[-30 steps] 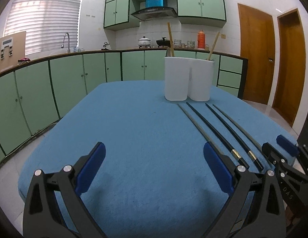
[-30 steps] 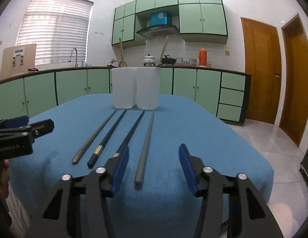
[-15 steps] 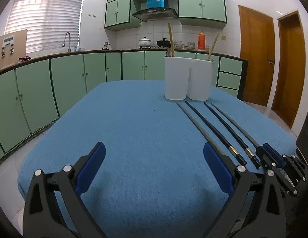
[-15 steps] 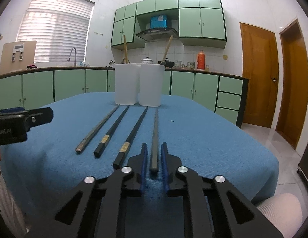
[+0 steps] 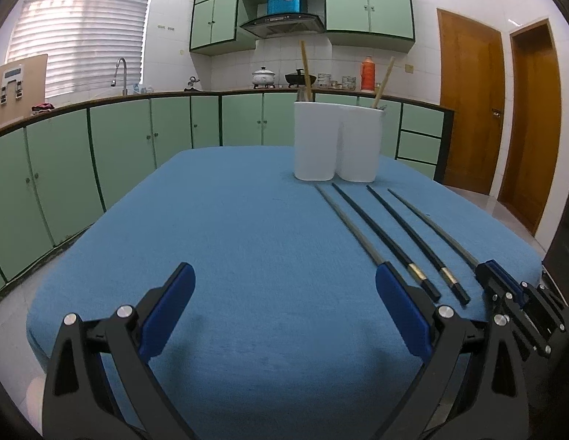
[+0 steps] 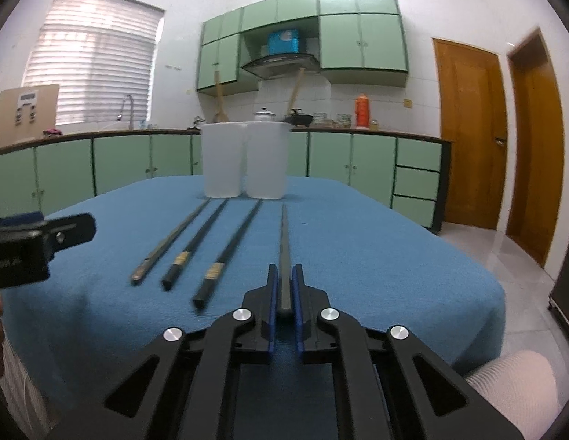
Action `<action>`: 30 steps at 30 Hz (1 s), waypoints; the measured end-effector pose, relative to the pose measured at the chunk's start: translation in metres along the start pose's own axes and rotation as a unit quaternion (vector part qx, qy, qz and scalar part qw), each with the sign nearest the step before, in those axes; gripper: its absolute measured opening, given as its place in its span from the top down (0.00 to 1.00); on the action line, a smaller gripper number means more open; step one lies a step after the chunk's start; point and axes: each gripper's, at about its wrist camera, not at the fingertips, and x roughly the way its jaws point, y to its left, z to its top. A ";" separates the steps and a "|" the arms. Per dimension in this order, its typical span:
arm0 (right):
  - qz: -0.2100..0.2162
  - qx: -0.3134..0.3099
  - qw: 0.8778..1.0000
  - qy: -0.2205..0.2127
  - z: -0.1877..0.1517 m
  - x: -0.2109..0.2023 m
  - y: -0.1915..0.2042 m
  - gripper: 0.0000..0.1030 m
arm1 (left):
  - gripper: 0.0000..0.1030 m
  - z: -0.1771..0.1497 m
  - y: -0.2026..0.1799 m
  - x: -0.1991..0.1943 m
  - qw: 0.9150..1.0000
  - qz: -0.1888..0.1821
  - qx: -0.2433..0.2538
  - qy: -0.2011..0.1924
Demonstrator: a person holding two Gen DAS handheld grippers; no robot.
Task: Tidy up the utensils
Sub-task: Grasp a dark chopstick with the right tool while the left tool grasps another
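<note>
Left view
My left fingers [image 5: 284,304]: spread wide, holding nothing, low over the blue table [image 5: 247,227].
Chopsticks: four lie side by side right of my left fingers, tips toward the white holder [image 5: 335,143]; the leftmost grey chopstick [image 5: 346,225] runs just behind my inner pad.
My right fingers [image 5: 491,273]: at the rightmost chopstick's near end.

Right view
My right fingers [image 6: 284,293]: closed on the near end of the grey chopstick [image 6: 284,249].
Black chopsticks [image 6: 229,249]: on the table, left of it.
Holder [image 6: 245,159]: at the far end, upright.
</note>
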 end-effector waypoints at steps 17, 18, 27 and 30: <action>-0.029 0.013 0.999 -0.021 0.001 -0.018 -0.029 0.93 | 0.27 -0.018 -0.054 0.016 1.000 0.018 -0.008 0.004; -0.029 0.015 0.999 -0.020 0.001 -0.018 -0.030 0.93 | 0.27 -0.020 -0.057 0.017 1.000 0.023 -0.006 0.002; -0.025 0.023 0.999 -0.019 0.001 -0.021 -0.038 0.93 | 0.51 -0.029 -0.074 0.021 0.998 0.057 0.000 -0.034; -0.024 0.026 0.999 -0.018 0.001 -0.020 -0.038 0.93 | 0.67 -0.029 -0.079 0.022 0.998 0.049 0.007 -0.036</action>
